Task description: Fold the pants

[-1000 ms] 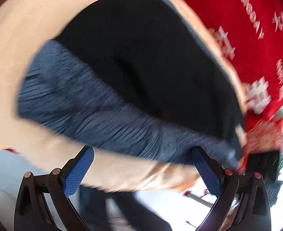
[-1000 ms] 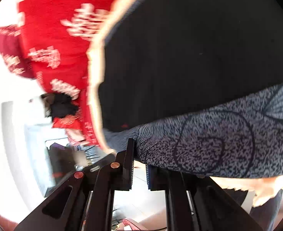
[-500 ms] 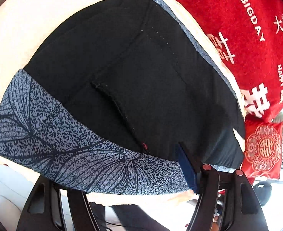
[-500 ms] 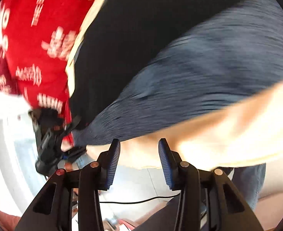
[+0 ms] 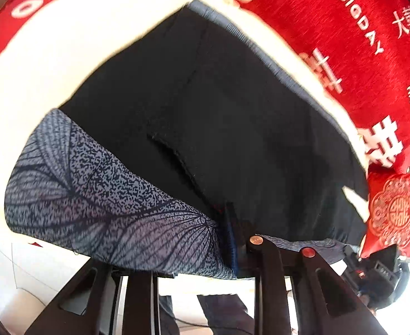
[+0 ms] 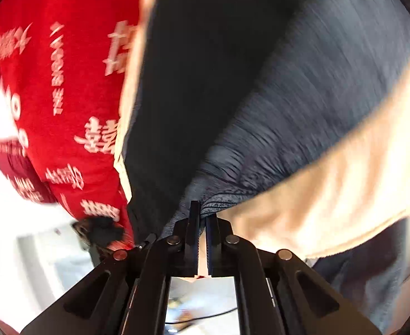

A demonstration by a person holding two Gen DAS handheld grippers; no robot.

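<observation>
The black pants [image 5: 218, 117] lie spread on a cream sheet [image 5: 51, 64], with a blue-grey leaf-print waistband [image 5: 98, 203] at the near edge. My left gripper [image 5: 213, 240] is shut on this waistband; its right finger [image 5: 231, 237] shows and the cloth hides the left one. In the right wrist view the pants [image 6: 205, 69] and waistband [image 6: 302, 106] are blurred. My right gripper [image 6: 201, 223] is shut on the bunched end of the waistband.
A red cloth with white lettering [image 5: 358, 33] lies beyond the pants and also shows in the right wrist view [image 6: 65, 97]. A red embroidered cushion [image 5: 394, 212] sits at the right. The cream sheet's near edge [image 6: 344, 195] hangs over the surface edge.
My right gripper was open beside the waistband half a second ago and has closed on its end. My left gripper has closed further on the waistband.
</observation>
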